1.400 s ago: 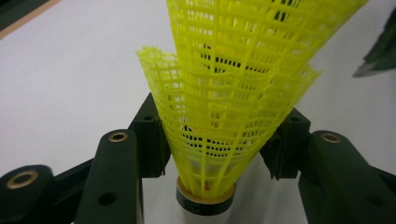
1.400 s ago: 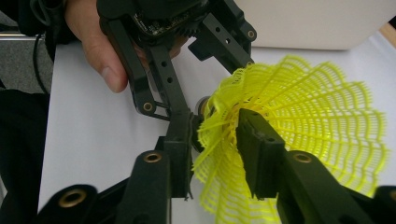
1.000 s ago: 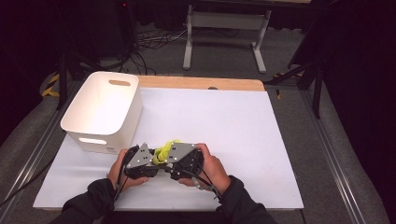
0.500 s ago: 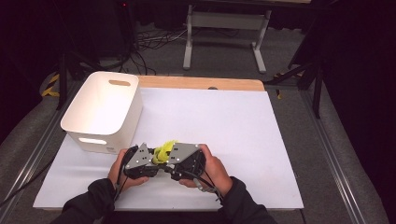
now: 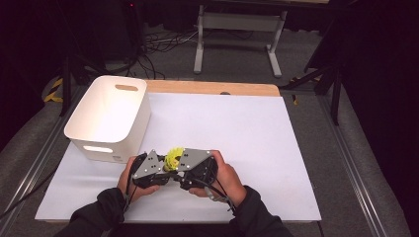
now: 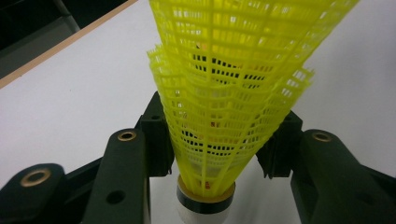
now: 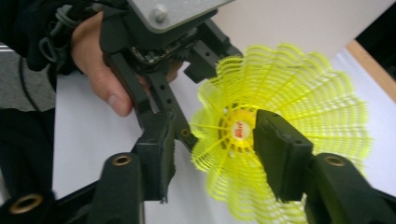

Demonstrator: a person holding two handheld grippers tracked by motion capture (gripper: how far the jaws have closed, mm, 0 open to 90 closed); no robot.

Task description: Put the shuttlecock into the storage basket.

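We're over a flat white table (image 5: 257,138), smooth and matte, with a pale wooden strip (image 5: 212,88) along its far edge. At its left sits a white plastic bin (image 5: 106,118), rounded at the corners, with slot handles cut into its walls.

Near the front edge, both hands meet. The left gripper (image 5: 157,167) and right gripper (image 5: 182,167) are black, hard-edged tools, each topped with a grey three-cornered plate, nose to nose just in front of the bin.

Between them is a yellow shuttlecock (image 5: 173,157). In the left gripper view we see its skirt (image 6: 238,93) as a cone of plastic mesh, frilled at the rim, narrowing to a white cork (image 6: 205,205) banded in black. The left gripper's jaws flank the narrow end of the cone and have just been closing; whether the pads press on the mesh we cannot tell.

In the right gripper view the shuttlecock (image 7: 280,135) faces us mouth-on, a lacy round fan. The right gripper's jaws have just been opening: one stands inside the mouth, the other outside beside the rim, so they're not clamped on it.
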